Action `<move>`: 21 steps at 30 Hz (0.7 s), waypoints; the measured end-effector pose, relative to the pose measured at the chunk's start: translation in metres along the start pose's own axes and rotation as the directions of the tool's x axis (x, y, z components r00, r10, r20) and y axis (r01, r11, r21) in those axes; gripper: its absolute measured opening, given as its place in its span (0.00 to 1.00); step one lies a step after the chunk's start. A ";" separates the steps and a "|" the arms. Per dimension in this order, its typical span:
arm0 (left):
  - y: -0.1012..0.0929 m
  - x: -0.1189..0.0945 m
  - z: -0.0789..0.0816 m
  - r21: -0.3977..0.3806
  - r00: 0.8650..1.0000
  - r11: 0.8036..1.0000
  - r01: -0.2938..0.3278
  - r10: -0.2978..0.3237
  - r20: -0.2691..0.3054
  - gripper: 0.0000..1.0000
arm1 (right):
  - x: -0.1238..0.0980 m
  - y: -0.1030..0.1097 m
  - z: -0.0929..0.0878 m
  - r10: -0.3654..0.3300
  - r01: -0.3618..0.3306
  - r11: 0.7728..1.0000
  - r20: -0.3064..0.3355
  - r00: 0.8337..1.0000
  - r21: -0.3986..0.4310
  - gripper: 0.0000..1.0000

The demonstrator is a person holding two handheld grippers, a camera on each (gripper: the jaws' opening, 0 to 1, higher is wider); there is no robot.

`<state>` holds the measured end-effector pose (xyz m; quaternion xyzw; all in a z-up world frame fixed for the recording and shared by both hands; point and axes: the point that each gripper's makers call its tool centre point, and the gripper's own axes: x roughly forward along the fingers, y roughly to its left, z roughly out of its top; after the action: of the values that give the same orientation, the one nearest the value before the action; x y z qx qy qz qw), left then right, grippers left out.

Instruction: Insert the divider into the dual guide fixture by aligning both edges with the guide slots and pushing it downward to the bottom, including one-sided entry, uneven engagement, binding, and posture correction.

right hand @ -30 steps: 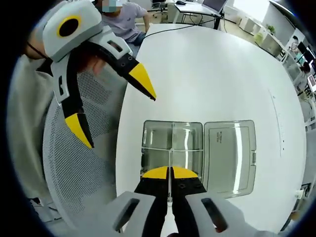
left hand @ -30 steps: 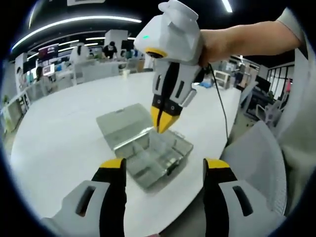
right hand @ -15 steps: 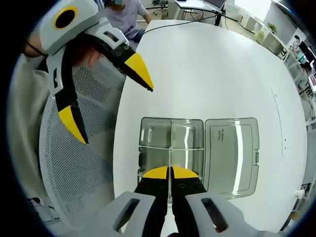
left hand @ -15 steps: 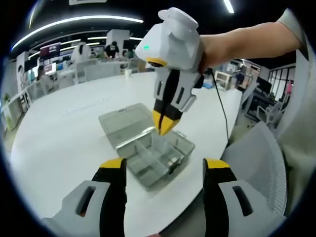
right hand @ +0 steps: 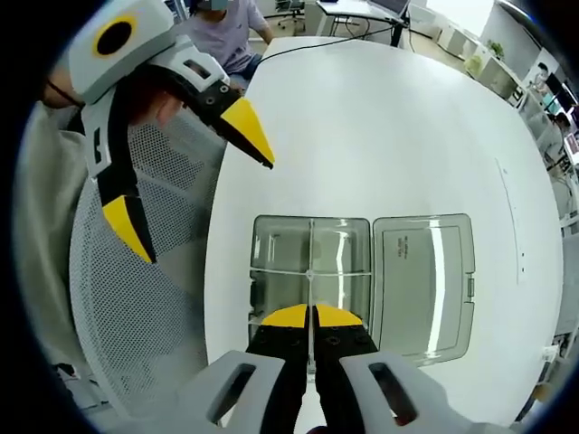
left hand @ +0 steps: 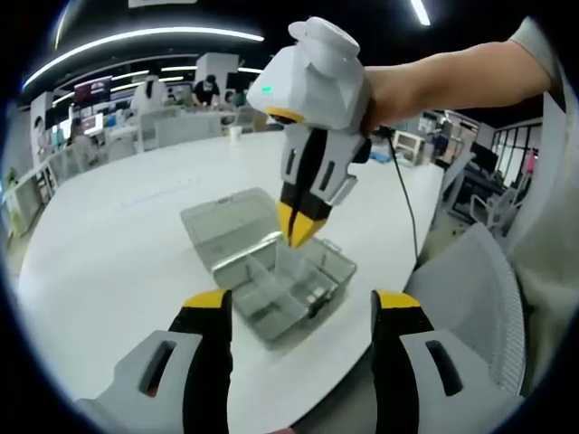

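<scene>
A clear plastic compartment box [left hand: 271,287] [right hand: 310,280] lies open on the white table, its lid [right hand: 425,276] folded flat beside it. My right gripper [right hand: 310,316] hangs over the box, shut on a thin clear divider [right hand: 309,291] whose edge runs down into the box along its middle. In the left gripper view the right gripper [left hand: 298,237] points down at the box's centre. My left gripper [left hand: 298,307] is open, held back from the box over the table's near edge with nothing between its jaws. It appears as the left gripper [right hand: 185,190] beside the box.
The round white table [right hand: 380,136] has bare surface beyond the box. A grey mesh chair [right hand: 136,298] [left hand: 479,289] stands at the table's edge. A cable [left hand: 407,194] trails from the right gripper. A seated person [right hand: 226,32] and other desks are farther off.
The right gripper with the divider has lifted slightly and shifted over the box; the box sits a little smaller in its view. The left gripper stays open and nearly still.
</scene>
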<state>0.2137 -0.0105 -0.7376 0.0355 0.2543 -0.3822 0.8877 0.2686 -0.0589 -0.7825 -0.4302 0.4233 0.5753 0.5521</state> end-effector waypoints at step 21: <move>0.003 -0.001 -0.003 -0.004 1.000 1.000 -0.003 0.003 0.002 0.60 | 0.004 0.001 0.003 -0.005 0.005 1.000 0.007 1.000 0.010 0.00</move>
<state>0.2138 -0.0072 -0.7400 0.0336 0.2543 -0.3803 0.8886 0.2675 -0.0553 -0.7860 -0.4264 0.4232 0.5733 0.5571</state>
